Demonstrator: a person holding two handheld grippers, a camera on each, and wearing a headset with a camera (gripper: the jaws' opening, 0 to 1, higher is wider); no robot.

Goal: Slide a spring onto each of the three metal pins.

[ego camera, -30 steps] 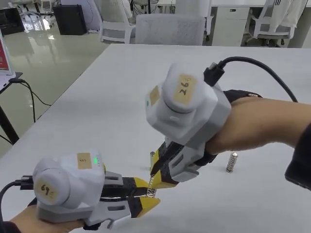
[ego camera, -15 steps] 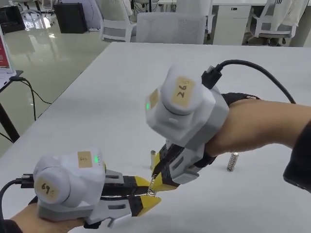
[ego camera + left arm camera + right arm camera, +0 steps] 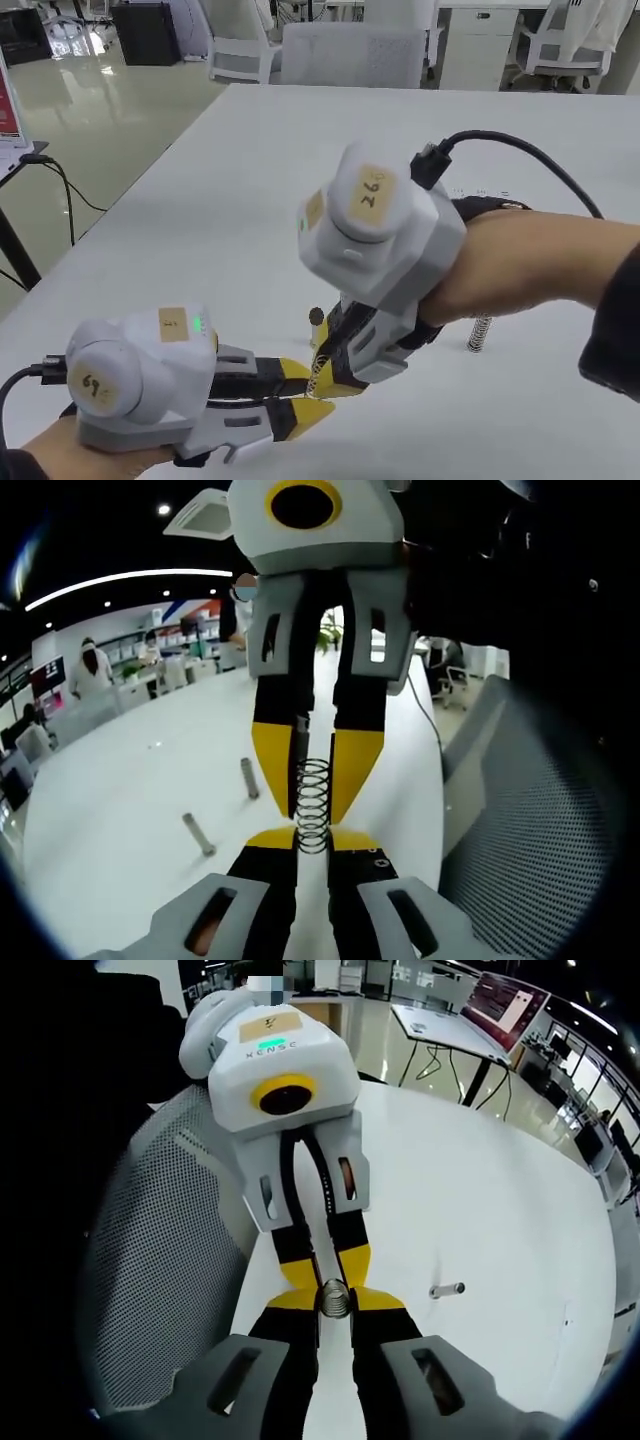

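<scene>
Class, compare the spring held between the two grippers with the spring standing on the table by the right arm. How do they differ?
The held spring is gripped by both the left gripper and the right gripper; the table spring stands free, with no gripper on it. In the head view the held spring leans, while the table spring stands near upright. Both are small metal coil springs.

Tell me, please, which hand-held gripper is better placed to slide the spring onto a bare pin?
Right, I'd judge. Both clamp the spring, but the right hand-held gripper points down at the table, holding it nearly upright near a bare metal pin; the left hand-held gripper lies nearly level.
</scene>
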